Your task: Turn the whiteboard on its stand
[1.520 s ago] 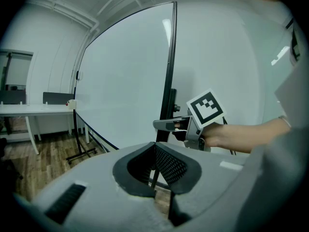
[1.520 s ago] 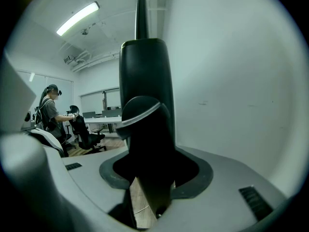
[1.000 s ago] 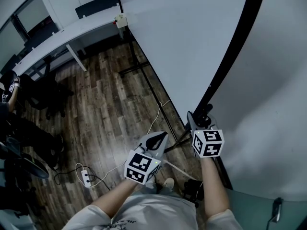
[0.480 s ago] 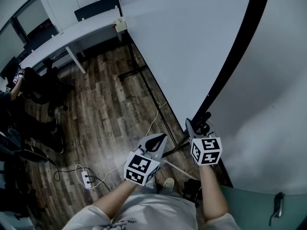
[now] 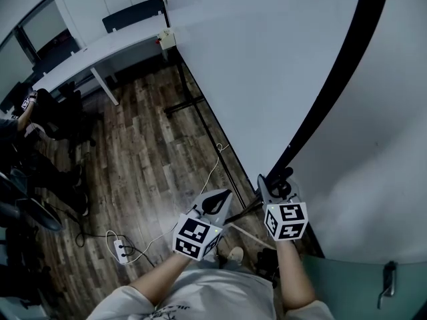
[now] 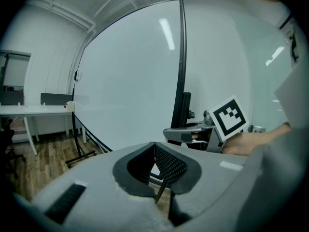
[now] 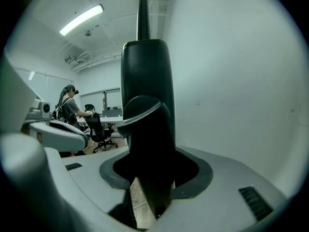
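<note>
Dim cool light, ceiling strip lamp [image 7: 81, 19], glare streak on whiteboard [image 6: 130, 81], fisheye vignetted edges

The right tongs [image 7: 149, 174] have their jaws wide apart, and the black frame post [image 7: 145, 81] of the whiteboard [image 7: 231, 81] stands upright between them and fills the gap. The white board surface takes all the right side. Under the post a strip of wooden floor [image 7: 139, 211] shows. At the left edge are the left tongs [image 7: 55, 132]. Far behind them a person [image 7: 70, 105] stands beside a black office chair [image 7: 100, 129], under a long ceiling lamp [image 7: 81, 19].
</note>
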Demonstrator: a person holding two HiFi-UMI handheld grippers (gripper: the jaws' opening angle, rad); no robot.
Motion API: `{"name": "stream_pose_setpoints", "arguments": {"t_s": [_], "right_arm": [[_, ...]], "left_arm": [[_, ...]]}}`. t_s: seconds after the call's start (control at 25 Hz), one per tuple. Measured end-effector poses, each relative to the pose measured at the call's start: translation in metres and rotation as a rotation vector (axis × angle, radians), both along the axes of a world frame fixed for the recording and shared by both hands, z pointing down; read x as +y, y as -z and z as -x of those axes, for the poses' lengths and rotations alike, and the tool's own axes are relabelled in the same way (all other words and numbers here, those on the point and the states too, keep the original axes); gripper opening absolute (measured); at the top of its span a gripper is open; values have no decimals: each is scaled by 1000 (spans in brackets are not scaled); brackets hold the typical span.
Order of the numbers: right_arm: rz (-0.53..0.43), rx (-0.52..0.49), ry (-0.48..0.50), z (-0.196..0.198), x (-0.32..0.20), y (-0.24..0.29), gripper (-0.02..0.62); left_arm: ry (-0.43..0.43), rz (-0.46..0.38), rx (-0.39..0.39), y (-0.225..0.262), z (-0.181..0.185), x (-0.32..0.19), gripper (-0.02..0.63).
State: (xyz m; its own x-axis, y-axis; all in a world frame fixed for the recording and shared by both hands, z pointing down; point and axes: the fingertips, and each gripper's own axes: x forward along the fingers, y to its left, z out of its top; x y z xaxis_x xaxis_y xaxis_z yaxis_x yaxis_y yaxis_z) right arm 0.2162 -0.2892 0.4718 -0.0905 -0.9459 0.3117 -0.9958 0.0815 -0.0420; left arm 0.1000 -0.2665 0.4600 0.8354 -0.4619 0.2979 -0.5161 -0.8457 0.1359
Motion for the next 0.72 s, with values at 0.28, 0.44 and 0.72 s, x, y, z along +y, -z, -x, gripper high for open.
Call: {"name": "stream_pose_setpoints", "arguments": {"t_s": [0.28, 0.44, 0.72], "right_arm": [[-2, 0, -11, -1, 16, 0, 176], [4, 6, -11, 3, 18, 12, 176], [4, 22, -28, 4, 24, 21, 173]], "left_arm": [[-9, 4, -1, 0, 1, 13, 11], [-13, -5, -6, 10, 8, 14, 11], [-5, -2, 8, 22, 13, 14, 11]]}}
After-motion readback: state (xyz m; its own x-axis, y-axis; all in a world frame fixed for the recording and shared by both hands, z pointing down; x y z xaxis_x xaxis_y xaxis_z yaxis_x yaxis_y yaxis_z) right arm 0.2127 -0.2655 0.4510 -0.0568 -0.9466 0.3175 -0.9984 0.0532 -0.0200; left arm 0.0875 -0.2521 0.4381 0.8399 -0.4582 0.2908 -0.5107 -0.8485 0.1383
